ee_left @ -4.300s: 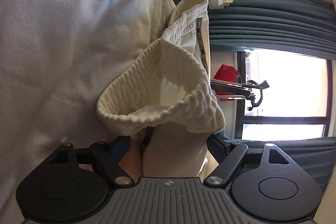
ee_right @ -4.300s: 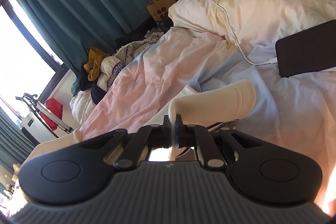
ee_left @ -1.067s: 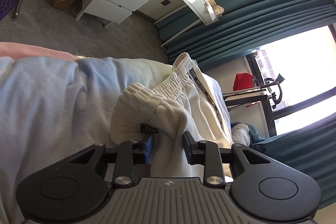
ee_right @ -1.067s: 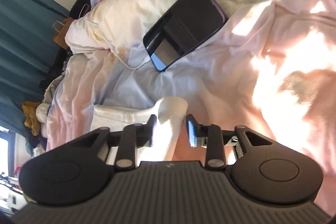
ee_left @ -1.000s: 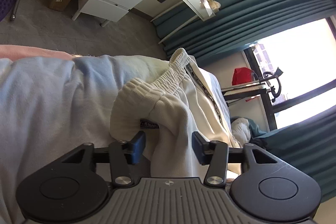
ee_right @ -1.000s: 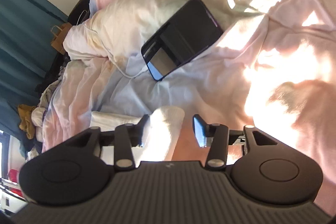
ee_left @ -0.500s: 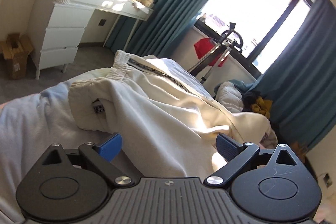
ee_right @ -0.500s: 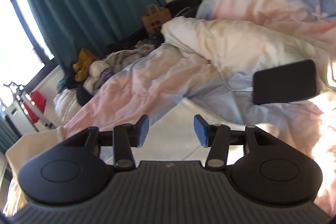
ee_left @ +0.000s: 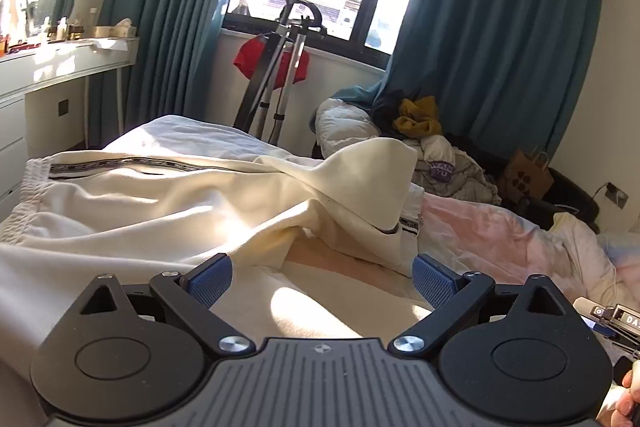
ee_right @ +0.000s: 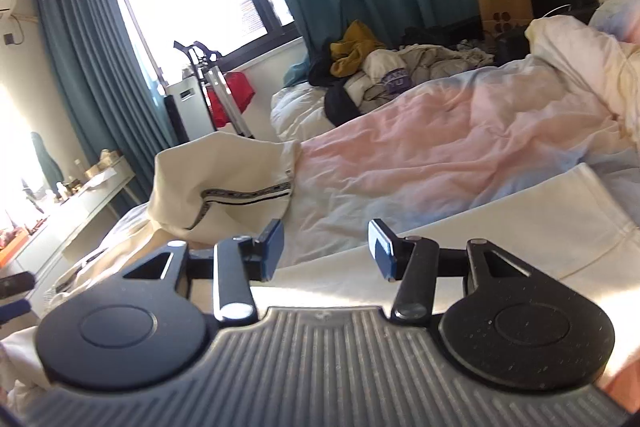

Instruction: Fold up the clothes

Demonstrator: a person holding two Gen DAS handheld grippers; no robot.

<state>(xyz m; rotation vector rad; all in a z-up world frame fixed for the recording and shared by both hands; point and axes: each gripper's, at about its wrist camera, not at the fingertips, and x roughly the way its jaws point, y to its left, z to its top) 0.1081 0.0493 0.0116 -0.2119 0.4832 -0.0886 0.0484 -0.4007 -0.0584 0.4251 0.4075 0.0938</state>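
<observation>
Cream sweatpants (ee_left: 168,203) with a dark patterned side stripe lie spread across the bed, waistband at the far left, a bunched fold (ee_left: 372,167) standing up at the middle. My left gripper (ee_left: 320,277) is open and empty just above the cloth. In the right wrist view the same pants show as a raised fold (ee_right: 224,179) at left and a flat leg (ee_right: 520,219) running right. My right gripper (ee_right: 326,247) is open and empty over that leg.
The bed has a pink and blue duvet (ee_right: 440,139). A pile of clothes (ee_left: 416,131) lies by the teal curtains. A folded stand with a red item (ee_left: 276,67) stands under the window. A white dresser (ee_left: 36,79) is at left. A brown paper bag (ee_right: 504,7) stands at the back.
Both grippers let go of the sweatpants cuffs and opened wide. Both have since lifted and swung to look across the bed toward the window, with the pants lying loose below.
</observation>
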